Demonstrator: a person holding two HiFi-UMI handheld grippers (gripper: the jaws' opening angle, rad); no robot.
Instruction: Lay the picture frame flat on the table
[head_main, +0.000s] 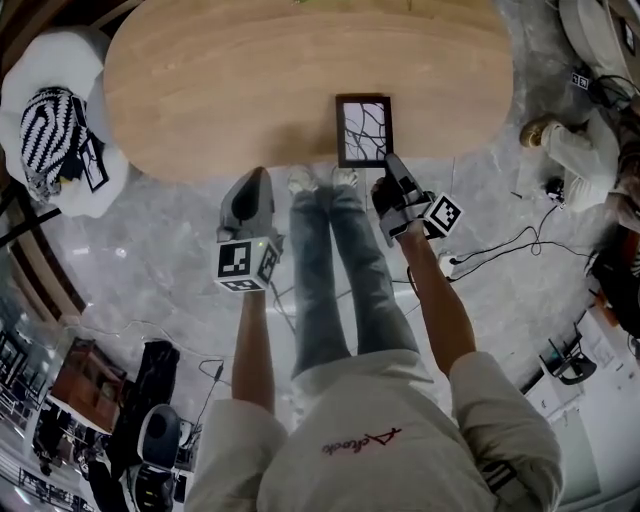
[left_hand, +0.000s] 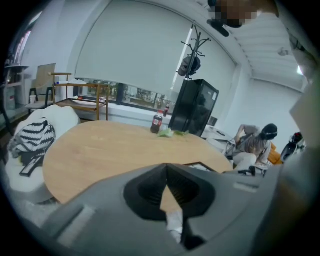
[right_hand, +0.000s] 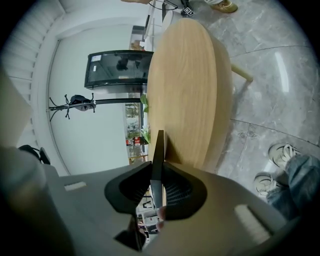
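one frame (right_hand: 159, 150) in right hand-held gripper (right_hand: 158, 175)

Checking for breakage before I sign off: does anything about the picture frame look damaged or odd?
Dark branching lines cross the picture frame: cracks or artwork, I cannot tell. The right gripper grips its near edge.
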